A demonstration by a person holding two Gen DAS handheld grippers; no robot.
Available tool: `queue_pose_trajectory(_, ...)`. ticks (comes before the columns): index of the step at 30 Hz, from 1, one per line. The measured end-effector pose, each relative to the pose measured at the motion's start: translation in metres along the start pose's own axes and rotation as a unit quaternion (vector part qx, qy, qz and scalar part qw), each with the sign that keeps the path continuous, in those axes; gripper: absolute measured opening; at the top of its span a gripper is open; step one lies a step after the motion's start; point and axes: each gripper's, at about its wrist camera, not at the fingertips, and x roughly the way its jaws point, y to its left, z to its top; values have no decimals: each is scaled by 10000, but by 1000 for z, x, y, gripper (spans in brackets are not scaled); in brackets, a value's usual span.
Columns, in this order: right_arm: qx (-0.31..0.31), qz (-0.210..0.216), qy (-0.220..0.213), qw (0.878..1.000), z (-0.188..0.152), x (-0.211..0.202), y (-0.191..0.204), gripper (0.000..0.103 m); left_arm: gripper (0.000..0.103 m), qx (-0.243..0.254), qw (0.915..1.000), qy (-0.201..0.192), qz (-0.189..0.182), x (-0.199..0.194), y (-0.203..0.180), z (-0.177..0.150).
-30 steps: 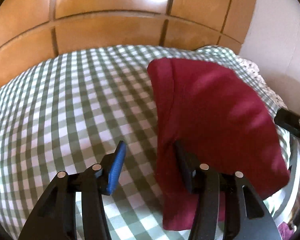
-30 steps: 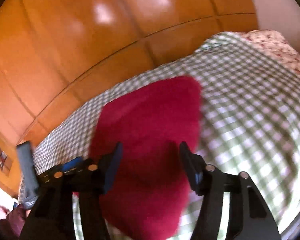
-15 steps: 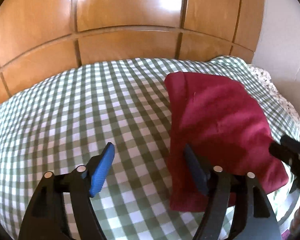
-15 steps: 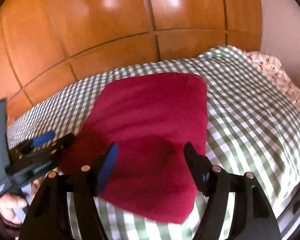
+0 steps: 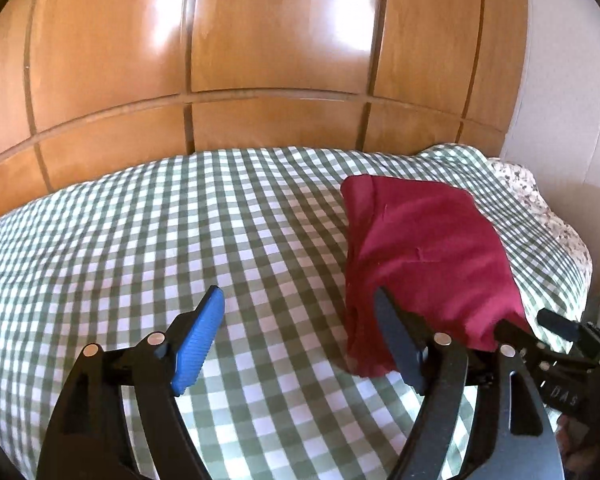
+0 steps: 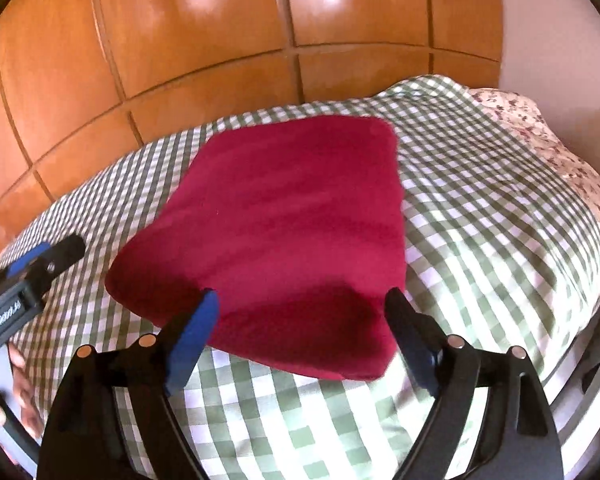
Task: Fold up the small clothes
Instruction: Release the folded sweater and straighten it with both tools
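Both hand-held grippers have drawn back from the garment (image 6: 284,232). Left (image 5: 300,340) and right (image 6: 304,340) released. It lies folded on the bed (image 5: 140,248); its near edge is apparently hidden behind the left fingers (image 5: 396,340).

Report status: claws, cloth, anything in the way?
Left claw open, empty. Right claw open, empty. Red cloth folded, flat on bed. Nothing in the way.

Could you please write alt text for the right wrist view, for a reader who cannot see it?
A folded dark red garment lies flat on a green-and-white checked bedspread, just beyond the open right tongs, which hold nothing. The left tongs show at the left edge, and wooden panels rise behind the bed.
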Motion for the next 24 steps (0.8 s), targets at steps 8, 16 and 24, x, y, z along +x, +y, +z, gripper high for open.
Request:
queue_pose_trajectory(8, 108, 179, -170, 9996, 26, -11, -12, 85, 76, 85, 9998, -150, 23, -10, -5, -2)
queue_pose_trajectory(16, -25, 610, 224, 9979, 87, 45, -10, 85, 76, 387, 9988, -4, -302, 18, -22, 2)
queue_pose_trajectory(24, -232, 230, 859, 9958, 104, 121, -4, 87, 77, 244, 9935, 1075, -271, 96, -20, -7)
